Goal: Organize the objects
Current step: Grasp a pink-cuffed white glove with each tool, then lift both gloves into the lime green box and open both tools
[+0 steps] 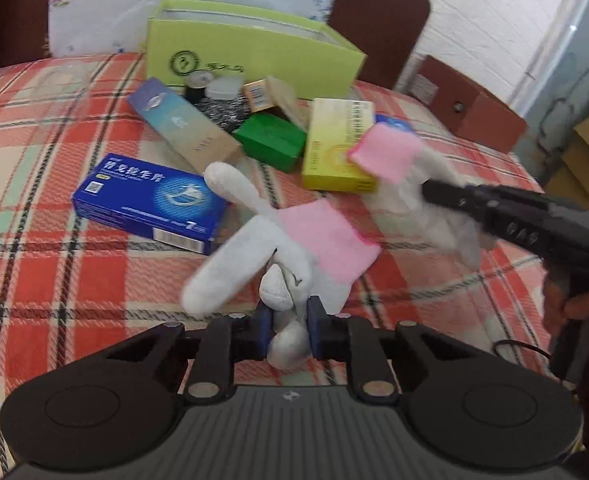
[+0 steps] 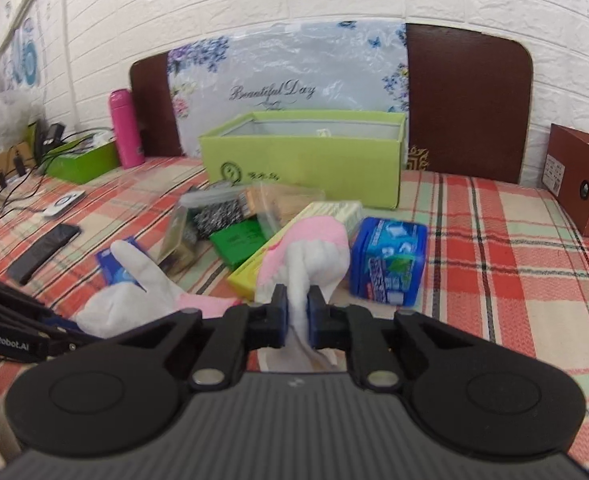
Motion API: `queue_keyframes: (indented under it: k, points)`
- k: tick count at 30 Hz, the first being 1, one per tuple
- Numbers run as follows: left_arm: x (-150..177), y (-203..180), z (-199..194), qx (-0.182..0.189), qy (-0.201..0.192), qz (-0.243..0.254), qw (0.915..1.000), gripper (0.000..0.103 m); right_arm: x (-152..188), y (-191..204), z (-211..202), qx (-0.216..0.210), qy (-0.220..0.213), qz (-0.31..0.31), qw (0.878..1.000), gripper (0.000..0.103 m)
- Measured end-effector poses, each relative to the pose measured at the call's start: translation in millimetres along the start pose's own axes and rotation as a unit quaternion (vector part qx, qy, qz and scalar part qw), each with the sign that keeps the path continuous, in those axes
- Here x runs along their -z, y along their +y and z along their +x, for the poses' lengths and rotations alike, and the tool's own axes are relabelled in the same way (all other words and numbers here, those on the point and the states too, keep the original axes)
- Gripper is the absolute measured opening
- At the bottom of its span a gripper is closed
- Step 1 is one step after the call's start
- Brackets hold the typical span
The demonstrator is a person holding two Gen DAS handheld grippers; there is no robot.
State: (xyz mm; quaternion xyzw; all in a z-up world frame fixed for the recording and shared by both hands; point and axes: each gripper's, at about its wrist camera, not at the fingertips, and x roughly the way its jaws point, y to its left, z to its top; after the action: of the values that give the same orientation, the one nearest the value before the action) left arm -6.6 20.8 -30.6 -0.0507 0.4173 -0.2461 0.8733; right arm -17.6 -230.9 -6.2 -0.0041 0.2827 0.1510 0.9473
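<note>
Left gripper (image 1: 287,328) found pinching the white knit fingers of one glove (image 1: 290,240), blue pads pressed into soft fabric; pink cuff of that glove fanned out above the plaid bedspread (image 1: 54,264). Right gripper (image 2: 293,316) likewise clamped on a fold of a second glove (image 2: 310,256), same white knit with pink cuff, bunched and held just above the cloth. Both gloves kept at the near edge of the clutter, second one in front of a long yellow carton (image 1: 334,148). Bedspread noted as woven check in red, cream and pale green with dark lines, slightly rumpled. Behind the gloves, a loose heap: glossy blue medicine box (image 1: 150,208), flat rectangular; long slim box (image 1: 182,124) shading blue to tan; small green block (image 1: 270,140); wiry steel scouring pad (image 1: 222,110); rounded blue plastic tub (image 2: 390,264) with printed wrap, right of the yellow carton. Farther back, open lime-green cardboard box (image 2: 306,168), rigid, straight-walled, pale lining visible inside. Pink cylindrical bottle (image 2: 125,132) upright at far left. Brown shoebox-like carton (image 2: 582,184) at far right.
</note>
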Motion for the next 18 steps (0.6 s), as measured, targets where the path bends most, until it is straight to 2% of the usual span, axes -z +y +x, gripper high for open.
queue_keyframes:
  k: [1, 2, 3, 4, 5, 7, 9, 10, 11, 12, 14, 16, 18]
  points:
    - [-0.7, -2.0, -2.3, -0.004, -0.013, 0.000, 0.9999, 0.022, 3.5, 1.8, -3.4, -0.004, 0.007, -0.008, 1.000, 0.010]
    - [-2.6, -3.7, -2.5, -0.013, -0.025, 0.002, 0.9996, 0.035, 7.0, 3.9, -5.5, -0.006, 0.014, -0.017, 1.000, 0.010]
    - [-5.5, -6.0, -0.3, -0.030, -0.036, 0.006, 0.9989, 0.060, 10.2, 5.9, -6.3, -0.009, 0.020, -0.023, 0.999, 0.010]
    - [-8.6, -8.1, 3.2, -0.048, -0.045, 0.010, 0.9978, 0.070, 13.6, 7.7, -6.7, -0.011, 0.024, -0.025, 0.999, 0.011]
    - [-11.4, -10.3, 7.9, -0.062, -0.056, 0.014, 0.9964, 0.076, 16.9, 8.5, -6.8, -0.013, 0.026, -0.024, 0.999, 0.011]
    - [-18.6, -12.0, 21.1, -0.062, -0.055, 0.025, 0.9963, 0.076, 21.8, 8.6, -6.9, -0.009, 0.026, -0.014, 1.000, 0.019]
    - [-24.0, -12.7, 34.2, -0.064, -0.040, 0.023, 0.9969, 0.077, 24.1, 7.9, -7.0, -0.003, 0.026, -0.006, 1.000, 0.046]
    - [-25.5, -13.7, 39.9, -0.066, -0.035, 0.026, 0.9969, 0.077, 25.1, 7.4, -6.9, 0.002, 0.028, -0.003, 1.000, 0.049]
    - [-26.3, -14.4, 43.7, -0.064, -0.033, 0.029, 0.9970, 0.075, 25.5, 6.9, -6.9, 0.005, 0.029, -0.005, 1.000, 0.049]
    - [-26.6, -14.9, 46.1, -0.058, -0.025, 0.028, 0.9976, 0.064, 25.6, 6.7, -7.1, 0.005, 0.029, -0.007, 1.000, 0.049]
    - [-25.6, -14.6, 47.1, -0.037, -0.014, 0.024, 0.9989, 0.052, 25.5, 4.8, -7.5, 0.003, 0.031, -0.007, 0.999, 0.050]
    - [-22.9, -14.3, 44.6, -0.036, -0.017, 0.024, 0.9989, 0.052, 24.3, 3.6, -5.9, 0.000, 0.035, -0.008, 0.999, 0.051]
    - [-21.2, -12.4, 43.7, -0.031, -0.024, 0.019, 0.9991, 0.059, 23.2, 4.0, -3.0, -0.006, 0.036, -0.011, 0.999, 0.053]
